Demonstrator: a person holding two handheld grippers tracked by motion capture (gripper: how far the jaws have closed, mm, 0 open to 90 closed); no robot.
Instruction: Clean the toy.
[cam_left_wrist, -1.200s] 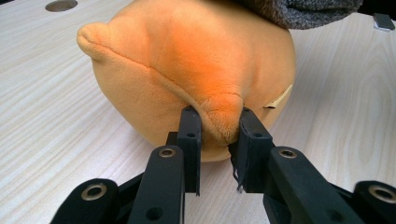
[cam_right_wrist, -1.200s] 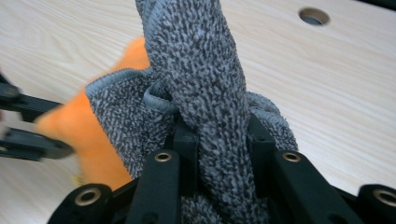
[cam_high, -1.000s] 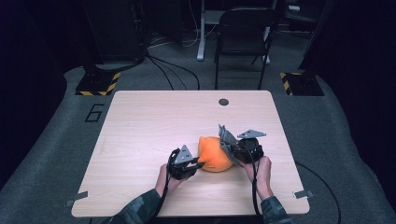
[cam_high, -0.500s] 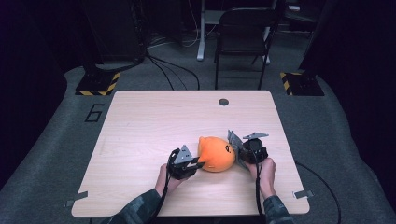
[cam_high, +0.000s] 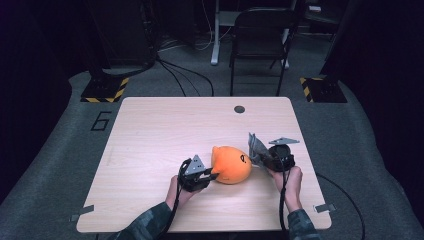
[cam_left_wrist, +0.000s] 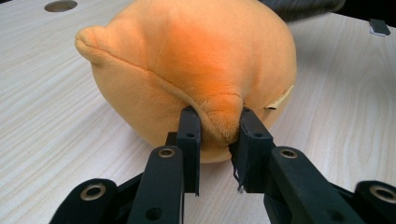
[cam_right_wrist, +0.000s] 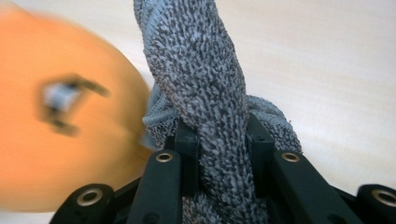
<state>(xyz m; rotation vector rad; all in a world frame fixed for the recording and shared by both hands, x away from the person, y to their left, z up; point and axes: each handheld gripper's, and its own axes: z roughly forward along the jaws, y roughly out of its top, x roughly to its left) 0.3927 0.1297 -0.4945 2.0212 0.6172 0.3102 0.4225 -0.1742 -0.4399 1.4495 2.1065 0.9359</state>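
Observation:
An orange plush toy (cam_high: 231, 164) lies on the wooden table (cam_high: 165, 130), a small dark face mark on its right side. My left gripper (cam_high: 209, 176) is shut on a fold of the plush (cam_left_wrist: 219, 119) at its left end. My right gripper (cam_high: 259, 156) is shut on a grey knitted cloth (cam_high: 256, 146), bunched and standing up just right of the toy. In the right gripper view the cloth (cam_right_wrist: 205, 84) is pinched between the black jaws, and the plush (cam_right_wrist: 60, 130) is a blur at the left.
A round cable hole (cam_high: 239, 109) sits near the table's far edge. Behind the table stands a dark chair (cam_high: 260, 35). Cables run over the grey floor, and yellow-black marked plates (cam_high: 105, 90) lie at both far corners.
My right gripper has drawn the grey cloth off to the right, away from the plush. The toy's face mark now shows. The left gripper has stayed put on the plush.

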